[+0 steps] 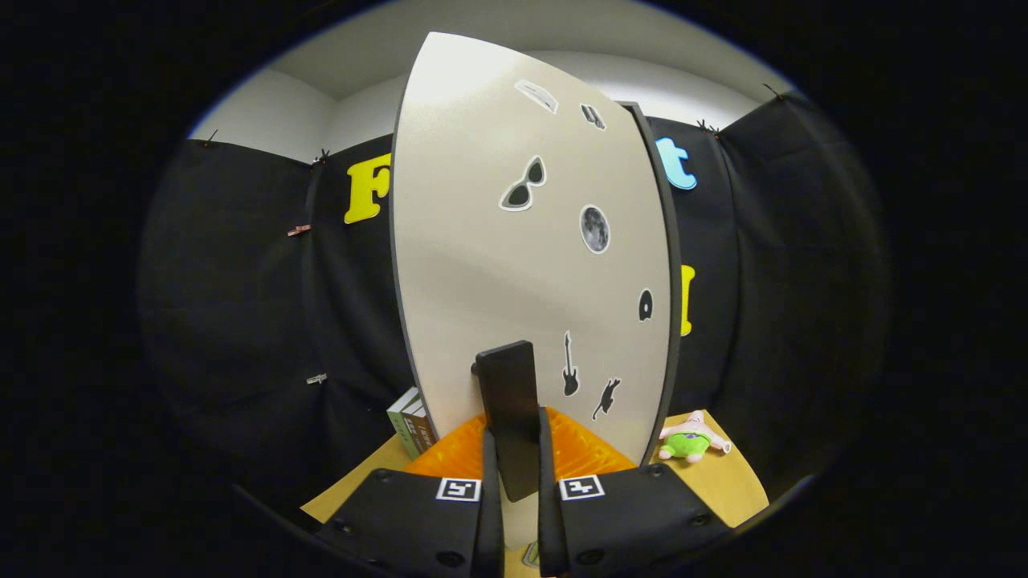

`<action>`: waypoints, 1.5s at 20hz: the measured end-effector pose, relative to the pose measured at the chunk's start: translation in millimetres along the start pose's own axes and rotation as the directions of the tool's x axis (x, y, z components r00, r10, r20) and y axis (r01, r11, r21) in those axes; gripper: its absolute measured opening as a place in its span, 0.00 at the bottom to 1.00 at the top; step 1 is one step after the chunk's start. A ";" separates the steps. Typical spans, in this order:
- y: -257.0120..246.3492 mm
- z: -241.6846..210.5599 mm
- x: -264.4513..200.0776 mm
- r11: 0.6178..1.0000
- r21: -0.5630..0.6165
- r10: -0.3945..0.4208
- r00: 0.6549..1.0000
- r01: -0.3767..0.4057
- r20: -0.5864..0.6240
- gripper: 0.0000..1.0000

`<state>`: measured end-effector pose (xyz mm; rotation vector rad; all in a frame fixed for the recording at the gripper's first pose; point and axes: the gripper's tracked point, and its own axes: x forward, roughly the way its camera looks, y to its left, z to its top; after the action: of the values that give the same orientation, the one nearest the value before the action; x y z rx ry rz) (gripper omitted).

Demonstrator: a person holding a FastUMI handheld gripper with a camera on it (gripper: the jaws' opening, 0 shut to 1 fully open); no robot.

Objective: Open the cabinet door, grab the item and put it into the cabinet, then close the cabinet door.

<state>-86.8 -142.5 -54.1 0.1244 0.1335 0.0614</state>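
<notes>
The pale cabinet door (482, 265), dotted with small black stickers, stands right in front of me and looks swung partly out, its dark edge on the right. A flat black handle (506, 385) sticks out from the door's lower part. My gripper (516, 429) is shut on this handle, one finger pressing each side. The item, a small pink and green plush toy (689, 441), lies on the tan tabletop (723, 482) to the right, beyond the door's edge and apart from the fingers.
A few upright books (412, 429) stand on the table just left of the door's lower corner. Black cloth booth walls close in on the left, right and behind the cabinet.
</notes>
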 end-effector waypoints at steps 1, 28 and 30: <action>-5.7 0.9 -4.0 1.000 -0.007 -0.013 1.000 0.013 0.000 0.21; -180.6 18.1 -78.8 0.920 0.011 -0.391 0.918 0.391 0.063 0.13; -191.5 19.8 -95.7 0.907 0.005 -0.420 0.905 0.421 0.076 0.13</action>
<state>-168.7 -341.1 -46.8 0.0839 0.0821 -0.3750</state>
